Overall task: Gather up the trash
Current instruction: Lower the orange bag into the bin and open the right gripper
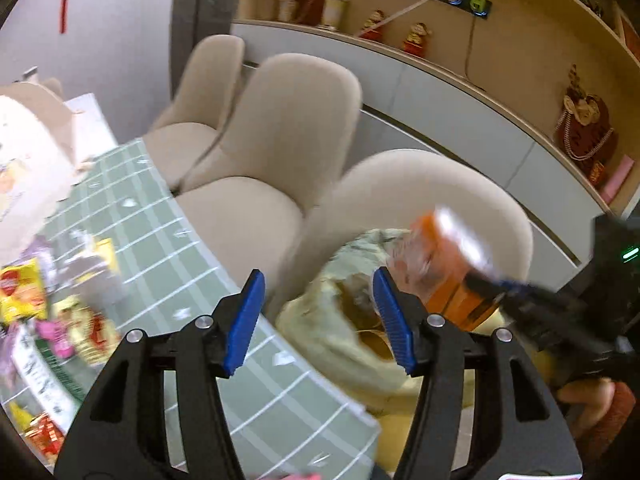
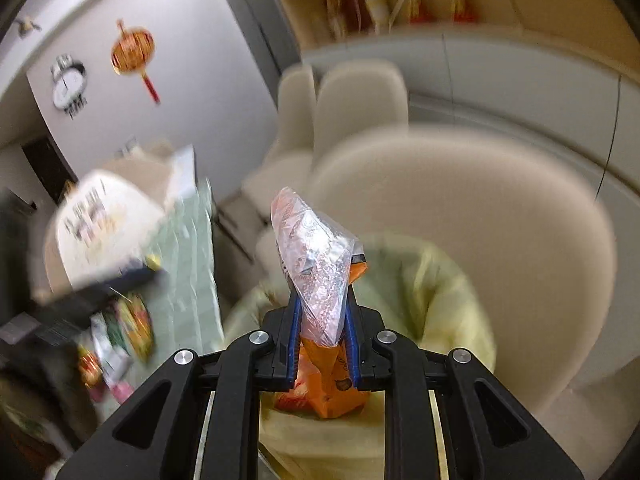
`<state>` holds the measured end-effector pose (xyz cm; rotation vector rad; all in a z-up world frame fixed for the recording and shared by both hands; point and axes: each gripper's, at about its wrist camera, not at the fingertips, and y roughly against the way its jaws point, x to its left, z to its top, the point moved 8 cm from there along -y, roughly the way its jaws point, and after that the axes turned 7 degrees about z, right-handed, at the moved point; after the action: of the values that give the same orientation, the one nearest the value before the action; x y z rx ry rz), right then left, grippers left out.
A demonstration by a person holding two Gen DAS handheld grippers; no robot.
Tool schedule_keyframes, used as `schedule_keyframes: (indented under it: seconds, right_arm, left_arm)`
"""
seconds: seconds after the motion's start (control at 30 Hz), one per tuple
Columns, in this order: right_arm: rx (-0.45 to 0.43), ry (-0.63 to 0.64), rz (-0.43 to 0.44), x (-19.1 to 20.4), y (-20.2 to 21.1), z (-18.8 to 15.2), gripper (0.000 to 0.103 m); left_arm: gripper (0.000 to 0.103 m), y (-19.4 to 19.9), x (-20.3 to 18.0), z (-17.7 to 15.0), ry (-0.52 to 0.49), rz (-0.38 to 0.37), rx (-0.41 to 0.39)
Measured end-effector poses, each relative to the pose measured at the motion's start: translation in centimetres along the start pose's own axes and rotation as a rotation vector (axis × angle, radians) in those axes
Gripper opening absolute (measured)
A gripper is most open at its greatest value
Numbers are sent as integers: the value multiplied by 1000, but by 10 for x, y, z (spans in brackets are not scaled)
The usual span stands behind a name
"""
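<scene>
My right gripper [image 2: 322, 300] is shut on an orange and silver snack wrapper [image 2: 316, 264] and holds it over a bin lined with a pale yellow bag [image 2: 444, 280]. The same wrapper [image 1: 440, 256] and right gripper [image 1: 496, 286] show blurred in the left wrist view, above the bin [image 1: 320, 332]. My left gripper [image 1: 320, 312] is open and empty, over the table's edge beside the bin. Several snack packets [image 1: 24, 288] lie on the green gridded mat [image 1: 168, 248] at the left.
Beige chairs [image 1: 288, 120] stand behind the bin along the table. A grey cabinet with a shelf of ornaments [image 1: 416, 40] runs along the far wall. A large white bag [image 1: 24, 168] sits at the table's far left.
</scene>
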<state>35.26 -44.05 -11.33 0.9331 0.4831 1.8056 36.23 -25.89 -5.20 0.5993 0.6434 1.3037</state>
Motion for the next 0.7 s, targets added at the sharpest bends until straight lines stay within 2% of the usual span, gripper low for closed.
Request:
schedule_keyframes:
  seconds: [0.1,0.17,0.3,0.33,0.43,0.47,0.57,0.7]
  right_arm:
    - [76,-2,-38,-10,-21,-19,19]
    - [86,26,-78,-13,-25,-22,18]
    - [93,34,-92,-11,-24,-19,18]
    - [90,40,-97,-10,-23,-17,20]
    - [68,66,-125,-6,-13,-15,38]
    - [58,70,-132,-6,-8,-15,41]
    - [8,73,-196,-4,11,-7,45]
    - [-67,69,-159,11,39,-3,48]
  left_arm:
    - [54,8,24,-13,12,49,9]
    - [54,14,46,-25,43,80,20]
    - [54,21,84,-48,126,127,53]
    - [54,25,96,-55,150,142,60]
    - [54,39,121,-72,184,178,59]
    - [54,44,129,-77,193,190,56]
    - [55,61,153,-93,217,225,54]
    - [57,87,181,-118,246,289,45]
